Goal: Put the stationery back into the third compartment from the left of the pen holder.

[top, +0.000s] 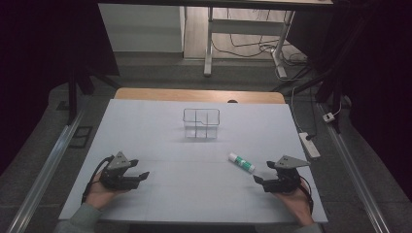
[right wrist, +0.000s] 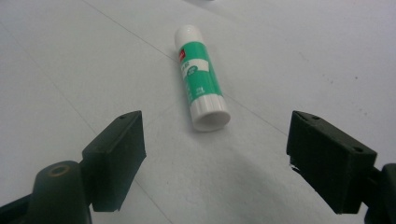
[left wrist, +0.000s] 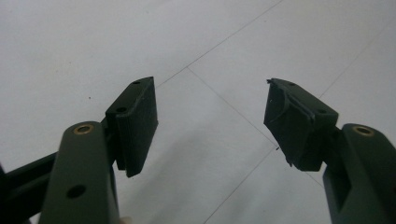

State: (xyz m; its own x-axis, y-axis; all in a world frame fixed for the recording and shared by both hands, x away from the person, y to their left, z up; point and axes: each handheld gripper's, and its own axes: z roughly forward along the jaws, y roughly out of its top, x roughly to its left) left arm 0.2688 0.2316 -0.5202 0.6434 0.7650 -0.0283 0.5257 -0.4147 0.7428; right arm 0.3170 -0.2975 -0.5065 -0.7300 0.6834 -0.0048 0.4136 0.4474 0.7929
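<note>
A green and white glue stick (top: 242, 162) lies flat on the white table, right of centre. In the right gripper view the glue stick (right wrist: 200, 77) lies just beyond the jaws, pointing away. My right gripper (top: 260, 173) rests low at the front right, a short way from the stick, open and empty (right wrist: 215, 154). My left gripper (top: 139, 168) rests at the front left, far from the stick. Its jaws stand wide apart (left wrist: 210, 121) over bare table with nothing between them.
A clear plastic divided box (top: 201, 123) stands at the middle of the table, towards the back. The white table top (top: 194, 184) ends in a wooden edge (top: 199, 95) at the rear. A power strip (top: 309, 144) lies on the floor to the right.
</note>
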